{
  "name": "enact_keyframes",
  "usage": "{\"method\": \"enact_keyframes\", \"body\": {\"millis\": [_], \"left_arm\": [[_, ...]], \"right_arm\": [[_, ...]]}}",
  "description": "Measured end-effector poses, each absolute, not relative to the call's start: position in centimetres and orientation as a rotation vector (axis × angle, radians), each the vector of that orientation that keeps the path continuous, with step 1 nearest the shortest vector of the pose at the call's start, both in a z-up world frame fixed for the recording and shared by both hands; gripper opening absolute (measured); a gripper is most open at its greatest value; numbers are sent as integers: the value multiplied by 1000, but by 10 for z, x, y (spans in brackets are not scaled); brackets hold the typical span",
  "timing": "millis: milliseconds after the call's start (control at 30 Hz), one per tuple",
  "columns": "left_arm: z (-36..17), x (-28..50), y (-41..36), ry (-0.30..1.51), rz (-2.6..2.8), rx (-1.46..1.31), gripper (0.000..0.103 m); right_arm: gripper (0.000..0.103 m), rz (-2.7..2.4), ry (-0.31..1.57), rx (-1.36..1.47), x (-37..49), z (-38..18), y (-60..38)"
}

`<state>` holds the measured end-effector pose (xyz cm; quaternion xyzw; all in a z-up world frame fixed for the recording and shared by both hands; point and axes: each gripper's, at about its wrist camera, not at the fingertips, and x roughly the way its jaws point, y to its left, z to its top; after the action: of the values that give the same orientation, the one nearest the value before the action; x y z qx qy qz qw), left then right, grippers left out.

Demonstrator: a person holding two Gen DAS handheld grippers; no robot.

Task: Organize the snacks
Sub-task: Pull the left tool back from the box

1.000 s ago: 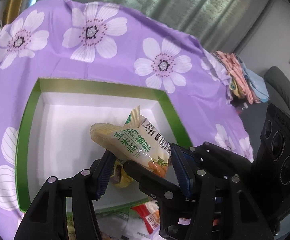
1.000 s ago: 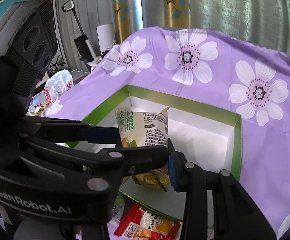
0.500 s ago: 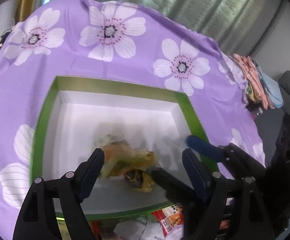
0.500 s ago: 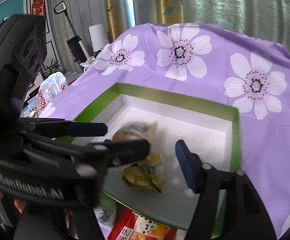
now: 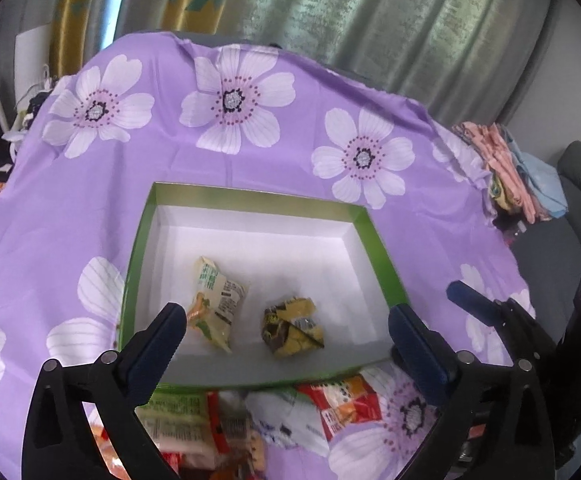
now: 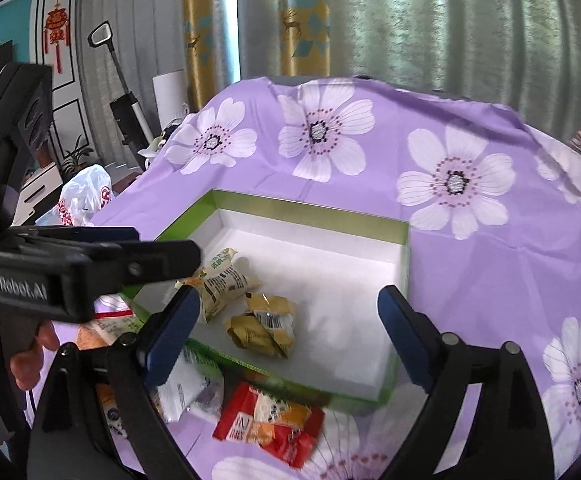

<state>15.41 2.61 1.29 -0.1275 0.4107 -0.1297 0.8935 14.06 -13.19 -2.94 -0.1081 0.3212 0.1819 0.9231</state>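
2 snack packets lie inside the green-rimmed box (image 5: 378,252) as I look through the left wrist camera: a pale yellow packet (image 5: 214,304) with green print toward the box's left side, and a crumpled yellow-and-brown packet (image 5: 292,326) just to its right, the 2 apart from each other on the white floor of the box. My left gripper (image 5: 286,332) hangs above the near edge with its jaws opening wide, nothing between them. The box sits on a table covered with a purple flowered cloth (image 5: 250,160). More loose snack packs (image 5: 342,404) lie on the cloth on the near side of the box. At the right edge the right gripper's blue pad shows.

From the right wrist camera, my right gripper (image 6: 286,328) also has its jaws opening, spread and empty over the near wall of the box (image 6: 314,210). Both packets rest inside, the pale one (image 6: 222,280) beside the crumpled one (image 6: 264,326). A red-and-orange snack pack (image 6: 270,424) lies on the cloth outside the box. On the left the other gripper's black body crosses the view, held by a hand (image 6: 26,356).
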Motion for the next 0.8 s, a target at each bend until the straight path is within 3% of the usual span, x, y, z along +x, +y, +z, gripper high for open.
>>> {"method": "enact_keyframes", "body": {"millis": [133,800], "left_arm": [[21,134,33,835,-256,-276,101],[47,29,43,718,-121,-154,101]], "right_arm": [[102,335,650,-190,122,-20,-145],[102,302,607,-136,19,4,-162]]}}
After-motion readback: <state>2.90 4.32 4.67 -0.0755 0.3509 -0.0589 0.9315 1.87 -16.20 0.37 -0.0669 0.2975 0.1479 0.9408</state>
